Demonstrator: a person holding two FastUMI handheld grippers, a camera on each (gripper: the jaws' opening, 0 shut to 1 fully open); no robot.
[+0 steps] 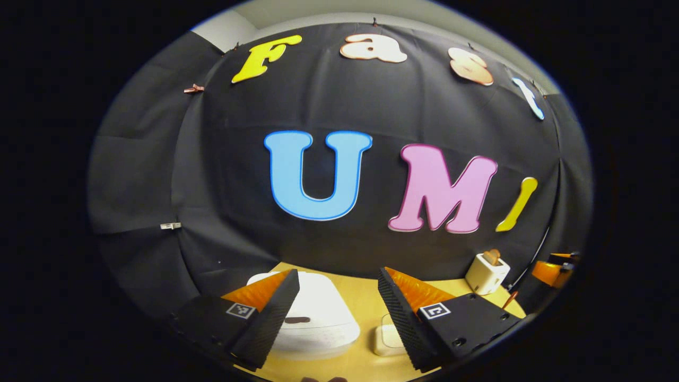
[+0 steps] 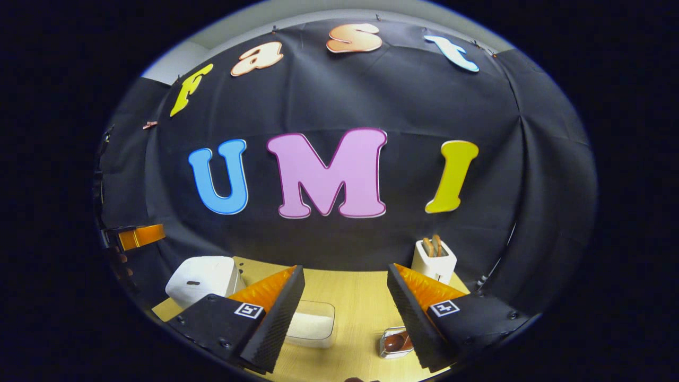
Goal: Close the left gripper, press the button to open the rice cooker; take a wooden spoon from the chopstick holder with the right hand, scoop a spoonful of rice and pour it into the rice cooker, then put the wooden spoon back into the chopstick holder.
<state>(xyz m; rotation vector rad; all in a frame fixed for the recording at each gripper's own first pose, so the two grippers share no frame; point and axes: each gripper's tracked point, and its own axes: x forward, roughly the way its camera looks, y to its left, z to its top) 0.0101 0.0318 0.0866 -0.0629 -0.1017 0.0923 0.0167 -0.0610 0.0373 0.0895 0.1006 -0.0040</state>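
Note:
The white rice cooker (image 1: pixel 318 313) sits low on the wooden table, lid down, with a dark button (image 1: pixel 297 320) on its front. My left gripper (image 1: pixel 338 271) hovers open just above and in front of it, with nothing between its fingers. A clear box of rice (image 1: pixel 387 337) stands to the cooker's right. In the right gripper view the white chopstick holder (image 2: pixel 434 261) stands at the back right, with wooden spoon handles (image 2: pixel 432 245) sticking out. My right gripper (image 2: pixel 345 268) is open and empty, short of the rice box (image 2: pixel 313 323) and left of the holder.
A small clear dish holding something brown (image 2: pixel 395 342) lies beside the right gripper's right finger. The cooker (image 2: pixel 204 280) is at the table's left (image 2: pixel 350 297). Black cloth walls close the back and both sides. Part of the other gripper (image 1: pixel 551 271) shows at far right.

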